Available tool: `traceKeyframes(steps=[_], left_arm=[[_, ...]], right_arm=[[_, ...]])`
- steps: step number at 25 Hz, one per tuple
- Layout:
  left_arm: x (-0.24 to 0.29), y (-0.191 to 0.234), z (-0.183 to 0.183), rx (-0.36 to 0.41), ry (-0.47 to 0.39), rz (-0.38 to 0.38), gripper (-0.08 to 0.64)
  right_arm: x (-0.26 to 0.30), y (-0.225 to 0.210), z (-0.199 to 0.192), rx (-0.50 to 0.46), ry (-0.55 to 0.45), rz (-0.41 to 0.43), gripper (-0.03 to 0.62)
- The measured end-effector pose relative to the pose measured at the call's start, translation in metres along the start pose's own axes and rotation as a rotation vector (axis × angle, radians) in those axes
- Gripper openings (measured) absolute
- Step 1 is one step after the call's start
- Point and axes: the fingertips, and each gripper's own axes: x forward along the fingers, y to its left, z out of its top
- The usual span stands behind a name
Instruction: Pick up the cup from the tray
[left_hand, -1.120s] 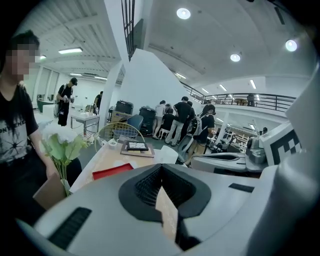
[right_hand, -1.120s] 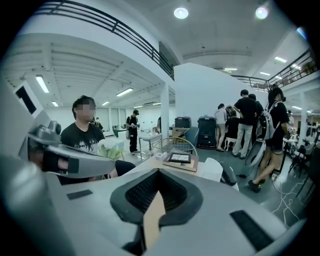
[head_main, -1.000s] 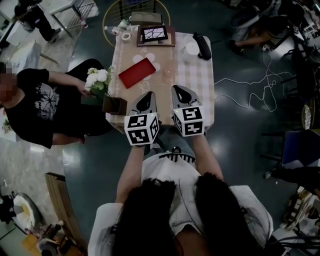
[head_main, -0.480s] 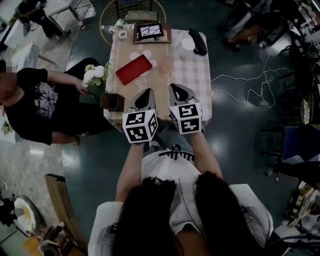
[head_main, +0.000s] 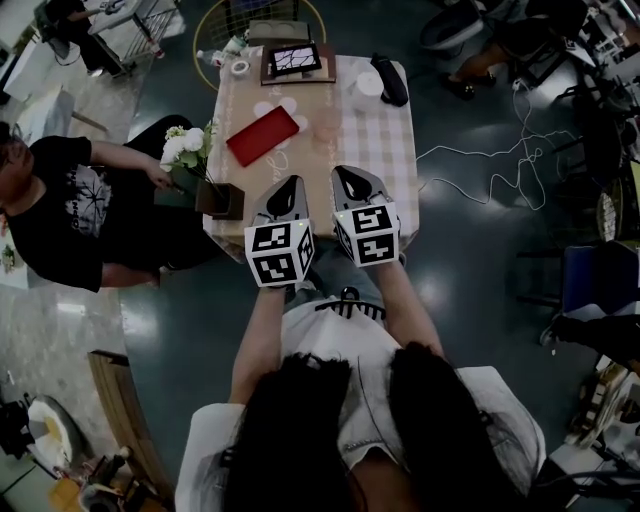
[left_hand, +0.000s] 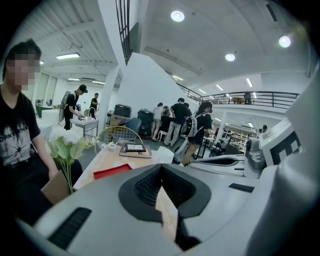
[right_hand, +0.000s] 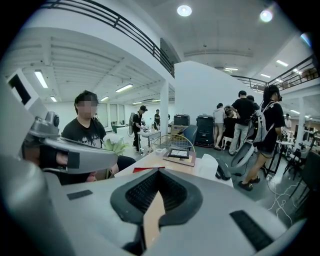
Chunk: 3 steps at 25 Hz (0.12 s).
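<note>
A flat red tray (head_main: 262, 136) lies on the checkered table (head_main: 385, 150), with nothing that I can make out on it. Just right of it stands a pale, see-through cup (head_main: 326, 124), faint in the head view. A white round cup or lid (head_main: 368, 85) sits near the far right corner. My left gripper (head_main: 288, 184) and right gripper (head_main: 343, 173) hover side by side over the table's near edge, well short of the tray and the cup. Both are shut and hold nothing. The tray (left_hand: 112, 171) shows beyond the shut left gripper (left_hand: 161, 168), and the tray (right_hand: 148, 169) also beyond the right gripper (right_hand: 159, 171).
A framed picture (head_main: 293, 62) and a tape roll (head_main: 238, 67) lie at the far edge, with a black object (head_main: 390, 80) at the far right. White flowers in a brown box (head_main: 200, 170) stand at the table's left edge, beside a seated person (head_main: 70, 210). A cable (head_main: 480, 170) runs over the floor at right.
The table has slid a little up and left in the head view. Both grippers stay shut, side by side over the near edge.
</note>
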Motion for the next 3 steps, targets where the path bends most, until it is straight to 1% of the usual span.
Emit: traceKeyframes(steps=[3], left_arm=[[0.0018,-0.0030,-0.0009,0.000,0.000,-0.008,0.006]], right_arm=[[0.0007,-0.0006,-0.0003,-0.002,0.000,-0.001,0.008]])
